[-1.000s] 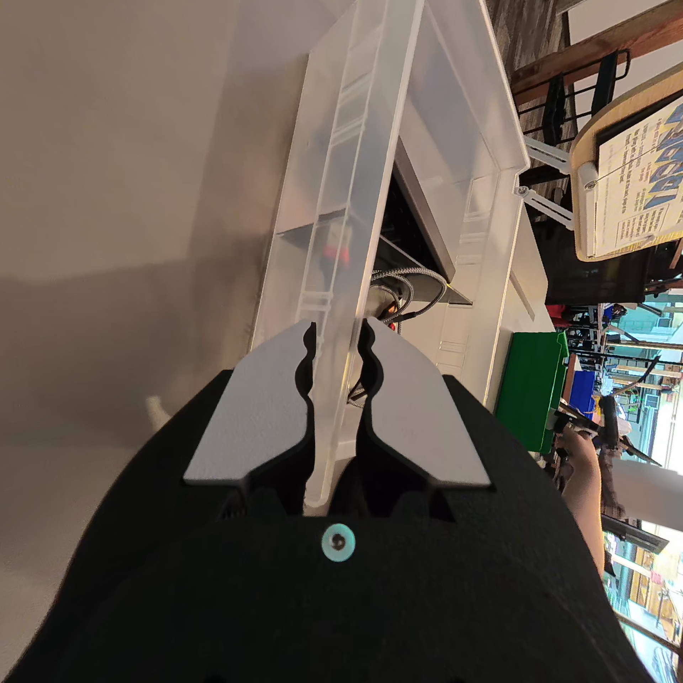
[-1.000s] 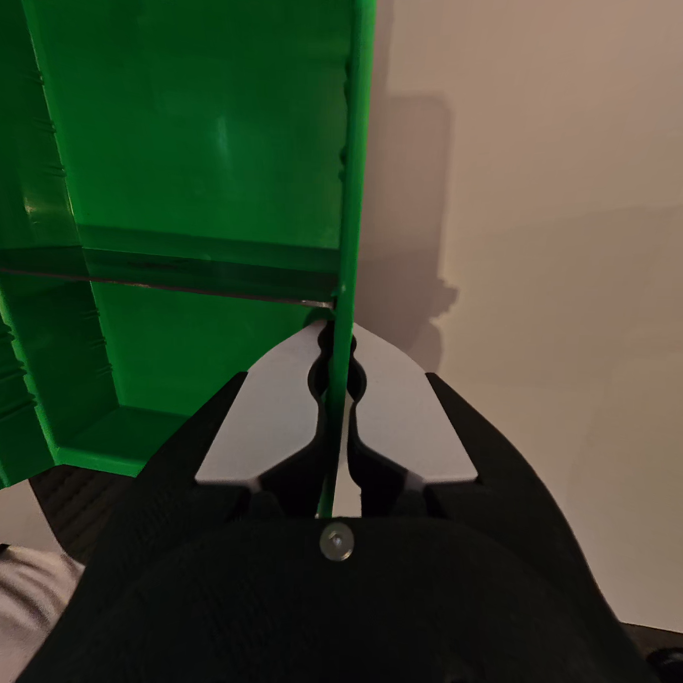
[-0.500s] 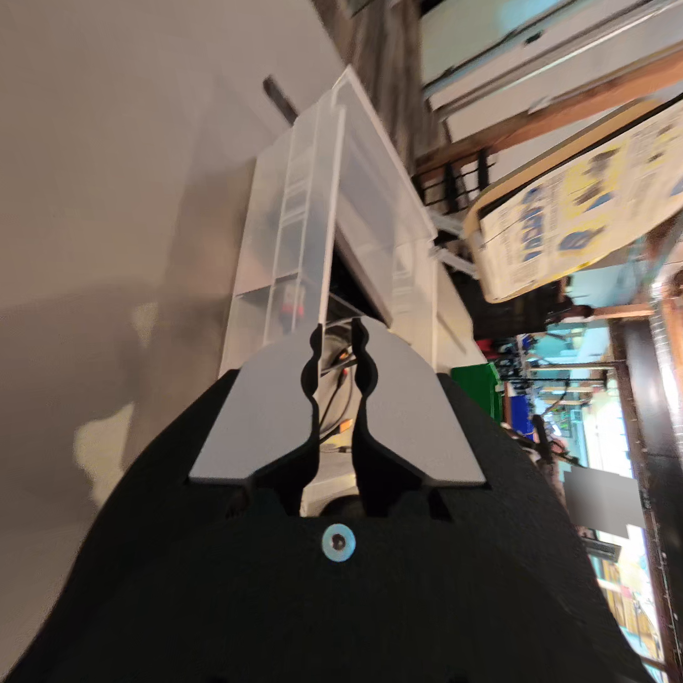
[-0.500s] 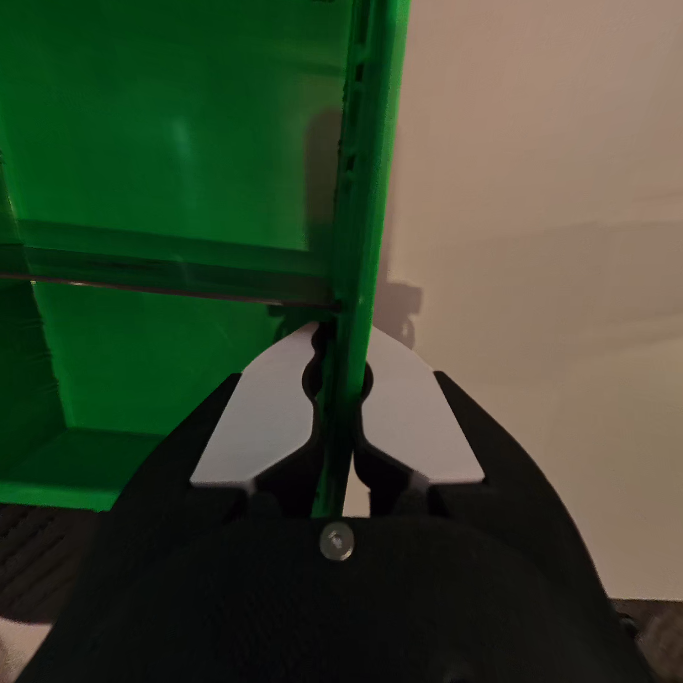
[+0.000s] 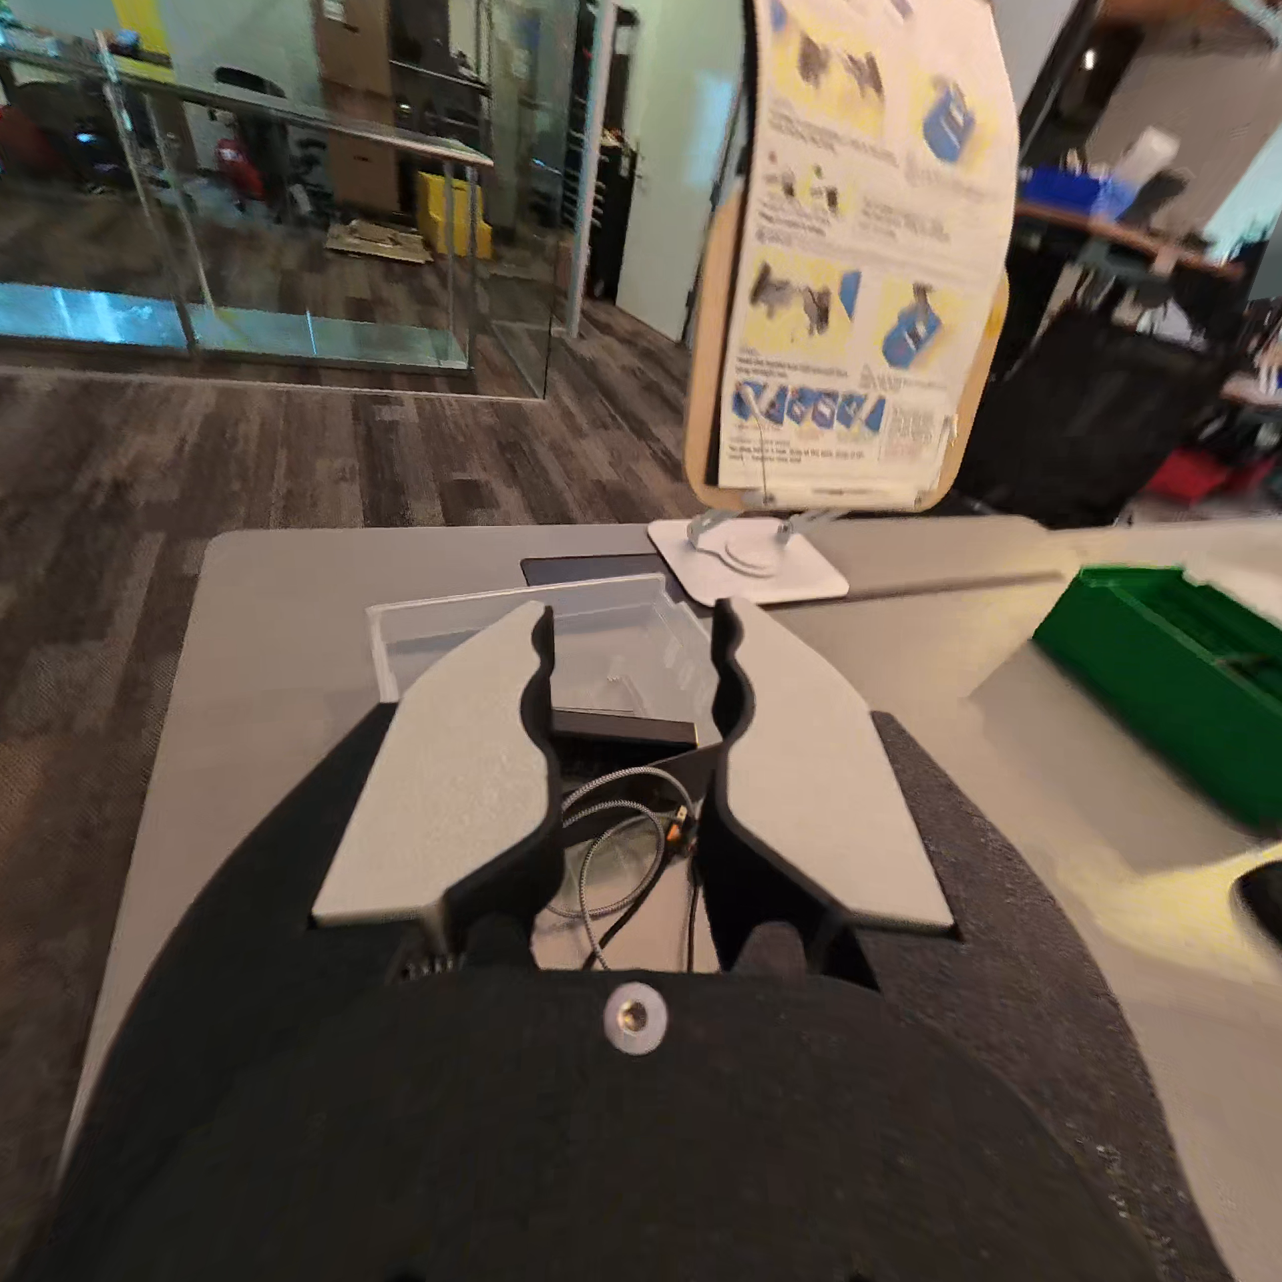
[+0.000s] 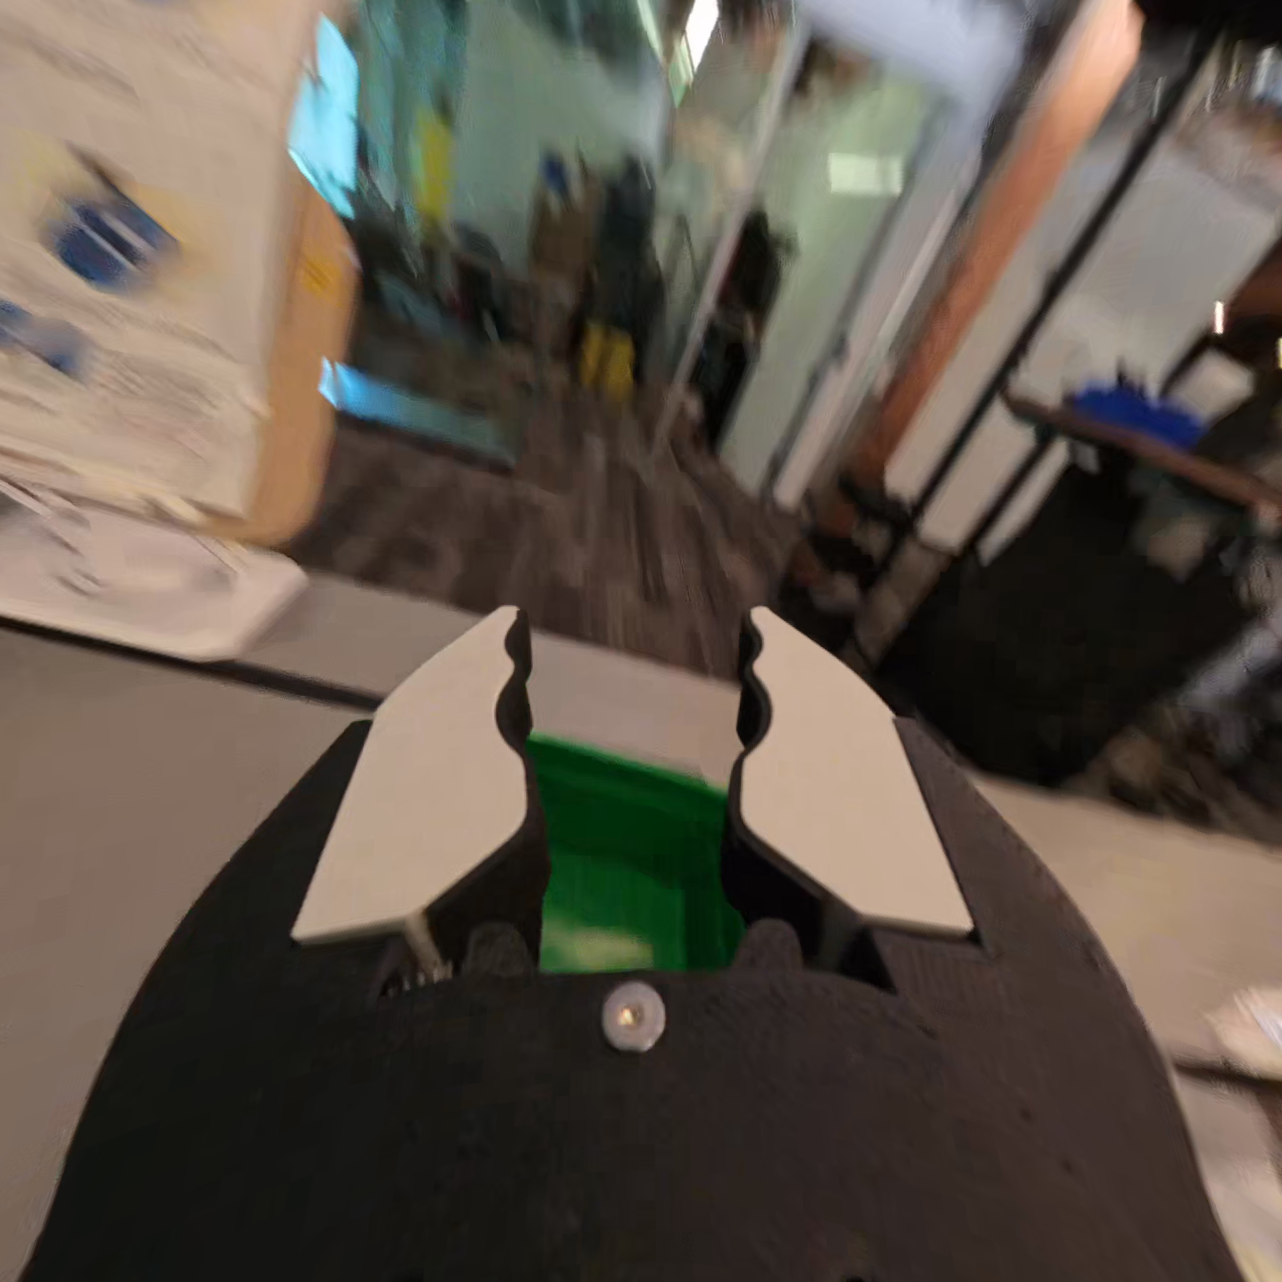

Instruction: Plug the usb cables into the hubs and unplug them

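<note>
let go of both bin walls: left claw [image 5: 631, 648] gaping, empty, over clear bin [image 5: 444, 628]; right claw [image 6: 633, 659] gaping, empty, over green bin [image 6: 624, 825].

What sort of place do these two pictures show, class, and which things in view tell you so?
Most likely an open-plan lab or workshop. A grey worktable carries a clear bin of cables and a green bin, an instruction sheet on a stand rises behind them, and glass partitions and cluttered benches fill the background.

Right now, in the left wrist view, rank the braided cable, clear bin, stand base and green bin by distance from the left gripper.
1. Braided cable, between the left gripper's fingers.
2. Clear bin, just ahead.
3. Stand base and green bin, farther off; too close to call.
</note>
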Available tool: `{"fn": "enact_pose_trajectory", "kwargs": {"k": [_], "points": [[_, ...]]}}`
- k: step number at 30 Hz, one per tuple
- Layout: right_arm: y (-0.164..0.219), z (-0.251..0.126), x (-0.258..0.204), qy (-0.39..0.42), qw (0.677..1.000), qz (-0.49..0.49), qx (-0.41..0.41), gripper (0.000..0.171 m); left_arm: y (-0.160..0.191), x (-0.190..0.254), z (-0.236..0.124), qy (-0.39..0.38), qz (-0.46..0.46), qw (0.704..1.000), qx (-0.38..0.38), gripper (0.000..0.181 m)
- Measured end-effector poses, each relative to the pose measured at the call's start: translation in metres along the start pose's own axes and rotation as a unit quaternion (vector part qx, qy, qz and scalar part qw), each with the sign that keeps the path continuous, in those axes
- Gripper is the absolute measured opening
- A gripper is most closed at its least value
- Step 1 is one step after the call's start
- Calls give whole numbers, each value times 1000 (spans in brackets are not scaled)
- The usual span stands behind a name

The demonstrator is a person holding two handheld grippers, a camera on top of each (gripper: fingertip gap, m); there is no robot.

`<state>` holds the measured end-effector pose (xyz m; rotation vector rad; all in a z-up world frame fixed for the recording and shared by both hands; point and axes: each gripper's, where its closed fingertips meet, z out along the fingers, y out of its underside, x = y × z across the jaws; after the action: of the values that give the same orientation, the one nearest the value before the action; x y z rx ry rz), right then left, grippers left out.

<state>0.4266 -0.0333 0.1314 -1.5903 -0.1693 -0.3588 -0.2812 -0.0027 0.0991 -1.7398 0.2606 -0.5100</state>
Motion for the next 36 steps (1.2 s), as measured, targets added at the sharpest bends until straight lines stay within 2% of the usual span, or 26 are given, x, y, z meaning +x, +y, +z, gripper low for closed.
{"fn": "enact_pose_trajectory", "kwargs": {"k": [2, 6, 10, 14, 17, 20, 25, 36], "points": [[-53, -13, -48, -29, 992, -18, 121, 61, 10, 10, 14, 2, 44, 999, -30, 50], [-100, -16, -139, -106, 977, -58, 178, 63, 33, 13, 44, -14, 108, 990, -89, 58], [-104, -11, -207, -152, 967, -86, 185, 61, 69, 7, 66, -22, 163, 969, -182, 53], [-77, 1, -259, -189, 955, -158, 166, 59, 111, -8, 69, -41, 189, 934, -300, 47], [-55, 14, -273, -184, 951, -210, 135, 58, 137, -13, 67, -28, 177, 914, -363, 43], [-48, 17, -277, -198, 951, -204, 124, 58, 153, -19, 64, -27, 172, 901, -397, 45], [-50, 14, -266, -206, 952, -188, 126, 57, 164, -33, 72, -44, 180, 898, -399, 52], [-51, 14, -232, -202, 962, -140, 122, 57, 188, -46, 86, -62, 230, 868, -435, 60]]}}
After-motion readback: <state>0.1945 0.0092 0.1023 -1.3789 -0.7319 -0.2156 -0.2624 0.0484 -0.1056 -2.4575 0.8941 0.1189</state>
